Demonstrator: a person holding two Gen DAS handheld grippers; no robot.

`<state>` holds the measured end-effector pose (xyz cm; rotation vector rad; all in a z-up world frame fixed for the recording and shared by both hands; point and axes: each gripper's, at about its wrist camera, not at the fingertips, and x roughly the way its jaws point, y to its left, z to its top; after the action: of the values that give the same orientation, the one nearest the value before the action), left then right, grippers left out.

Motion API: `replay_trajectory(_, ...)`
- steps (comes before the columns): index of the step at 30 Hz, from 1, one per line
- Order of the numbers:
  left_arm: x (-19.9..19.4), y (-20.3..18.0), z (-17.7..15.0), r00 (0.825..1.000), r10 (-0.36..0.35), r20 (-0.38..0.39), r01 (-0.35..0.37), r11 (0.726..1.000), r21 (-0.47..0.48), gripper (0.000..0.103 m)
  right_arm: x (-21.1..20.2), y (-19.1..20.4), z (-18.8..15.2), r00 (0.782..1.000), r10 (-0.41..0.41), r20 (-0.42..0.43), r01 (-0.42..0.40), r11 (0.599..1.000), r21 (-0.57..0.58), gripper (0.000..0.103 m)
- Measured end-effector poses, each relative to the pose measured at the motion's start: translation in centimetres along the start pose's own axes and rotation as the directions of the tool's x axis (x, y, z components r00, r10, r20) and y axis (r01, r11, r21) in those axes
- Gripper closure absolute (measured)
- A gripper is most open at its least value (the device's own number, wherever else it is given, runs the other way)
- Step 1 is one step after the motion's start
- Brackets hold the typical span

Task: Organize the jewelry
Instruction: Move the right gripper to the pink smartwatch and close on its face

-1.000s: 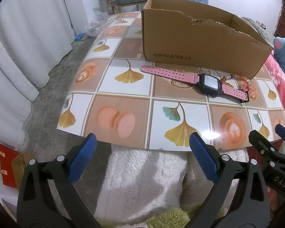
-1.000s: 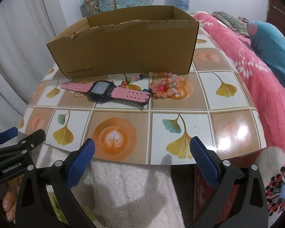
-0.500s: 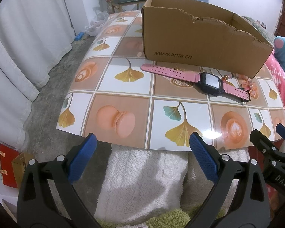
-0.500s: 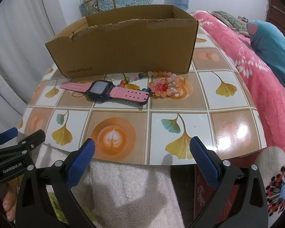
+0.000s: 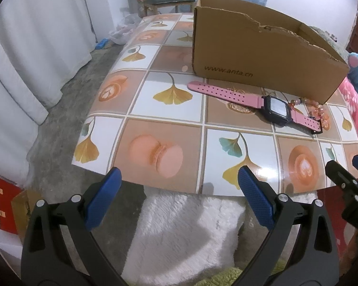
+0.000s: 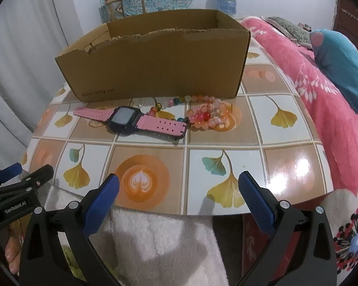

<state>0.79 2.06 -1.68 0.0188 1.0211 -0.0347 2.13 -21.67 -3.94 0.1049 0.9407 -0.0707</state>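
Note:
A pink-strapped watch (image 5: 272, 106) (image 6: 128, 120) with a dark square face lies flat on the tiled table, just in front of an open cardboard box (image 5: 257, 57) (image 6: 155, 69). A pile of pink and orange bead bracelets (image 6: 208, 116) (image 5: 318, 109) sits at the watch's right end, with a string of mixed beads (image 6: 176, 101) curving behind it. My left gripper (image 5: 179, 197) hovers open at the table's near edge, left of the watch. At the same edge my right gripper (image 6: 179, 197) is open too, below the beads. Both hold nothing.
The table (image 6: 291, 152) has a glossy tile-pattern top. A white fluffy cloth (image 5: 183, 233) lies below its near edge. A bed with a pink cover (image 6: 322, 100) runs along the right. White curtains (image 5: 31, 47) and a red paper bag (image 5: 7, 207) are on the left.
Both grippers have edged a little forward toward the table; the watch and beads appear slightly nearer. Nothing on the table has moved.

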Motion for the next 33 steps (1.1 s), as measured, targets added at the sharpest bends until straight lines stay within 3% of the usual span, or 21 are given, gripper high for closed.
replay_trajectory(4,0.5,0.5,0.6,1.0,-0.017,0.014,0.017,1.0,0.005,0.008,0.2,0.4,0.6,0.999,0.018,0.027,-0.018,1.0,-0.022,0.006)
replay_trajectory(7,0.8,0.9,1.1,0.996,-0.056,0.065,0.054,0.998,0.028,0.008,0.4,0.9,1.2,0.998,0.042,0.055,-0.039,0.998,-0.054,0.006)
replay_trajectory(12,0.9,1.7,2.0,0.967,-0.181,0.181,0.175,0.983,0.049,0.008,0.6,2.2,2.5,0.991,0.095,0.098,-0.083,0.989,-0.123,0.006)
replay_trajectory(14,1.0,1.8,2.6,0.962,-0.18,0.207,0.172,0.984,0.054,0.008,0.8,2.7,2.8,0.987,0.116,0.108,-0.099,0.984,-0.148,0.006)
replay_trajectory(22,3.1,2.3,6.1,0.966,-0.193,0.172,0.189,0.981,0.037,0.009,2.2,4.6,4.0,0.975,0.194,0.105,-0.163,0.955,-0.248,0.013)
replay_trajectory(27,4.5,1.4,7.4,0.968,-0.21,0.136,0.204,0.977,0.06,0.033,3.4,5.0,4.8,0.973,0.216,0.083,-0.183,0.938,-0.294,0.029)
replay_trajectory(33,6.1,0.2,7.5,0.972,-0.211,0.106,0.201,0.975,0.092,0.047,4.6,5.9,5.5,0.962,0.273,-0.001,-0.25,0.88,-0.404,0.038)
